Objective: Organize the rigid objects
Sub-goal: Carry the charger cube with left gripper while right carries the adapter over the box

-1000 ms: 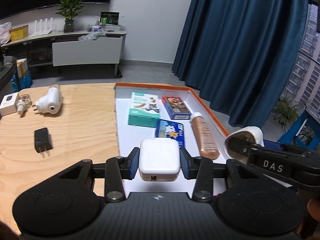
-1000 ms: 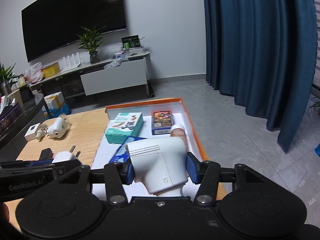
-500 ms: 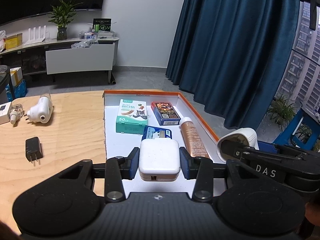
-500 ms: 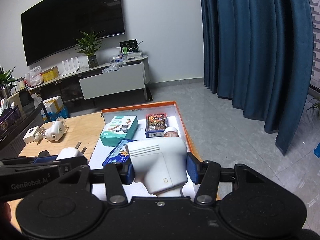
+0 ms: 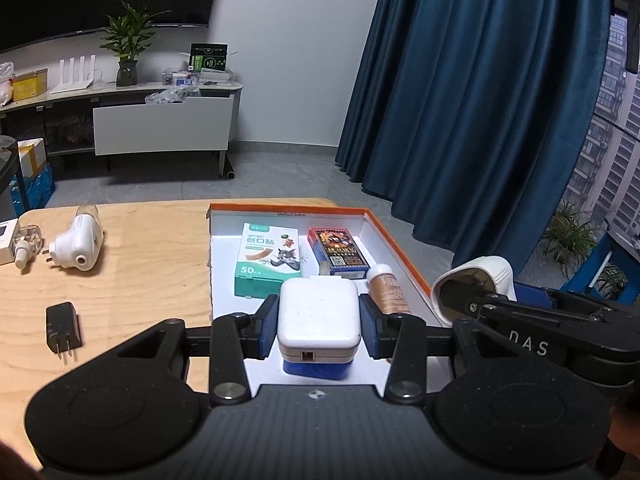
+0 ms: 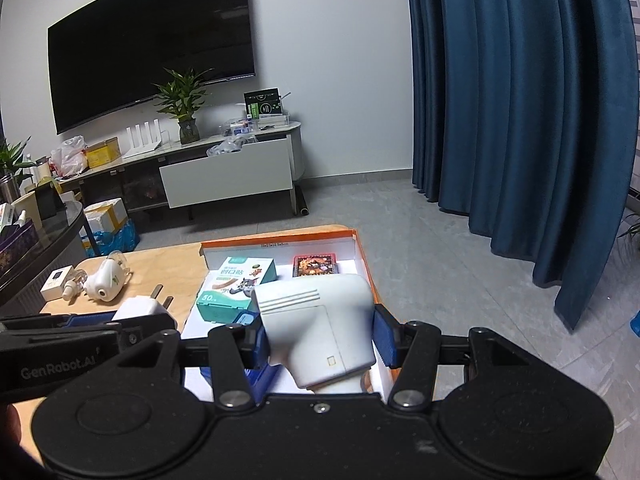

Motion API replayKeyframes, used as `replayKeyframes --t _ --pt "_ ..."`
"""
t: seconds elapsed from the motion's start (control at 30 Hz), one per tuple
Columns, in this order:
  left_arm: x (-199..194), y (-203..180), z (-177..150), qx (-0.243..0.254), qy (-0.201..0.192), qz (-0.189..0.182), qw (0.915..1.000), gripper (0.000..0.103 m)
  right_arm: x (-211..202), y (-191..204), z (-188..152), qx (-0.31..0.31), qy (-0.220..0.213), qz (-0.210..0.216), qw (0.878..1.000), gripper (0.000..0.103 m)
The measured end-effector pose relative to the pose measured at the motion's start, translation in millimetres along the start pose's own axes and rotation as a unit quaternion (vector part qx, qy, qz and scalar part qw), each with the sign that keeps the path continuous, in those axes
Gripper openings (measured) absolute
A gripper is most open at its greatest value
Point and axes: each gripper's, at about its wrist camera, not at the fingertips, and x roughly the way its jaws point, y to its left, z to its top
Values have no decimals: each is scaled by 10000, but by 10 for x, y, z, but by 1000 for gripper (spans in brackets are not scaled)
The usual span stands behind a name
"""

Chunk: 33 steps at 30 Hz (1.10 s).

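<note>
We've got the left gripper (image 5: 319, 326) pinching a white square charger block (image 5: 318, 314) between its blue pads: matte plastic, rounded corners, a small port on the near face, low centre of the left wrist frame. Under it sits a blue box (image 5: 315, 369), only its near edge showing. The right gripper (image 6: 320, 340) is clamped on a white L-shaped plastic device (image 6: 320, 326), smooth shell with three moulded ribs on top and a small square mark on the side, centre of the right wrist frame. Both loads hang over the shallow tray (image 5: 400, 250), orange rim, white floor, right of centre. Lying flat in the tray: a teal-and-white cardboard plaster box (image 5: 266, 264), a glossy dark red-and-blue card box (image 5: 338, 252), and a brown cylindrical tube with a white cap (image 5: 388, 288) along the right wall. On the light plywood table (image 5: 140, 272), left half of the frame: a black flat two-prong adapter (image 5: 64, 326), a white rounded plug-in device (image 5: 78, 242), a small clear bottle (image 5: 26, 242), and a white box cut by the left edge. Versus a second ago: both grips unchanged, both hands have shifted so the tray contents sit higher in frame, the blue box has slid from ahead of the charger to beneath it, and the tube is now partly hidden behind the left gripper's right finger.
</note>
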Motion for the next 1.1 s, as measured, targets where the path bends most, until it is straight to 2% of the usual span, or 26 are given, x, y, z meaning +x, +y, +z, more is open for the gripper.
replayKeyframes --t 1.1 --pt "370 101 583 43 81 96 9999 43 508 58 512 -11 79 17 10000 61"
